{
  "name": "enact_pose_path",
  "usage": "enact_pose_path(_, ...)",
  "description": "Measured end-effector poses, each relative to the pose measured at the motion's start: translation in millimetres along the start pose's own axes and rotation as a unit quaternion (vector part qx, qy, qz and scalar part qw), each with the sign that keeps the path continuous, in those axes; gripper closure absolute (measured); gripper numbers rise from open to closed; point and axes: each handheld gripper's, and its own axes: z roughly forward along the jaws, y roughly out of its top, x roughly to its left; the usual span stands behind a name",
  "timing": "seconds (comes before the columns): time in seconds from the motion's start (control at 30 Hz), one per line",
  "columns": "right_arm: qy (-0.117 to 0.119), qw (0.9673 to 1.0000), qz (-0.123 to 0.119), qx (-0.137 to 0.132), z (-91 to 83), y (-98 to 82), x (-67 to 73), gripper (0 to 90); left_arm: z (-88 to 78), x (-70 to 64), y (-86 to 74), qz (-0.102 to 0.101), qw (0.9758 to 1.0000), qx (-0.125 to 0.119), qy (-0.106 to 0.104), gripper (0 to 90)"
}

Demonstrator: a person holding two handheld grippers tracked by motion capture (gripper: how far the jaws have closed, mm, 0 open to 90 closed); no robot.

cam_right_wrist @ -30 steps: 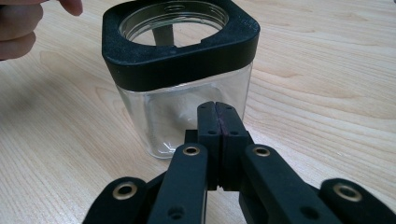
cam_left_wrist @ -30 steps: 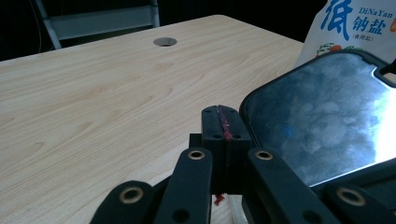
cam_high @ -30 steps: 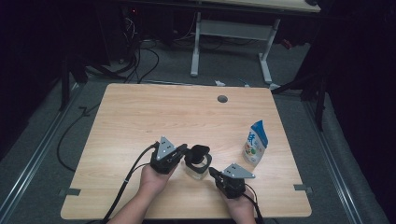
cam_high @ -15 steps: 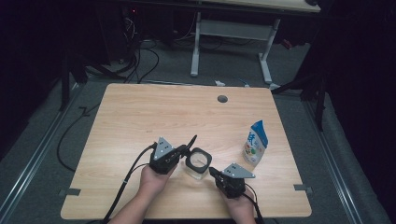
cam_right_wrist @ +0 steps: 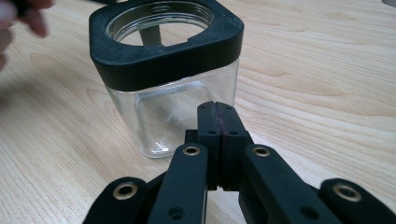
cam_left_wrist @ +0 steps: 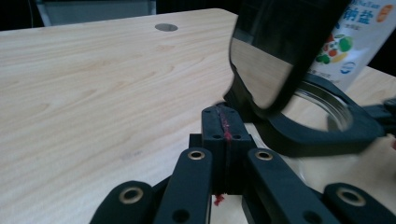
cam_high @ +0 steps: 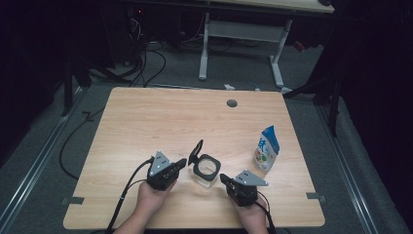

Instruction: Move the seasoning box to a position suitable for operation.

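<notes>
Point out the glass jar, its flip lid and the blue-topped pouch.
glass jar (cam_right_wrist: 168, 121), right gripper view, on its clear front wall.
flip lid (cam_high: 196, 150), high view, on the raised black lid.
blue-topped pouch (cam_high: 266, 150), high view, on its printed front.

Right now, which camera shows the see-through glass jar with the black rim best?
The right gripper view: the square clear glass jar with the black rim sits close, walls and opening visible. The high view shows it small. The left gripper view catches just its rim.

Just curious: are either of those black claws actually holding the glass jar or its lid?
Nothing is held. Both the left gripper and right gripper have empty, shut jaws beside the jar.
</notes>
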Motion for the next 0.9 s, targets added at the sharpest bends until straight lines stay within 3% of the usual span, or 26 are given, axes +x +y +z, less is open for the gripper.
enact_pose_path(0.13,0.002,1.0000,-0.003,0.001,0.4,0.1,1.5,89.9,-13.4,-8.4,-1.4,-0.017,0.9998,0.001,-0.011,90.0)
enact_pose_path(0.23,0.003,1.0000,-0.005,0.004,1.2,0.0,3.6,90.0,-19.9,-26.8,-1.0,-0.020,0.9993,0.001,-0.031,90.0)
enact_pose_path(0.43,0.004,1.0000,-0.006,0.006,2.0,-0.2,4.5,90.0,-8.4,-43.5,3.5,-0.010,0.9991,-0.006,-0.040,90.0)
enact_pose_path(0.73,0.005,0.9999,-0.007,0.005,1.7,-0.6,3.9,90.0,4.3,-39.4,12.1,-0.016,0.9992,-0.029,-0.024,90.0)
enact_pose_path(0.9,0.006,0.9999,-0.008,0.002,1.0,0.0,4.7,89.9,5.7,-38.5,13.1,-0.016,0.9992,-0.028,-0.022,90.0)
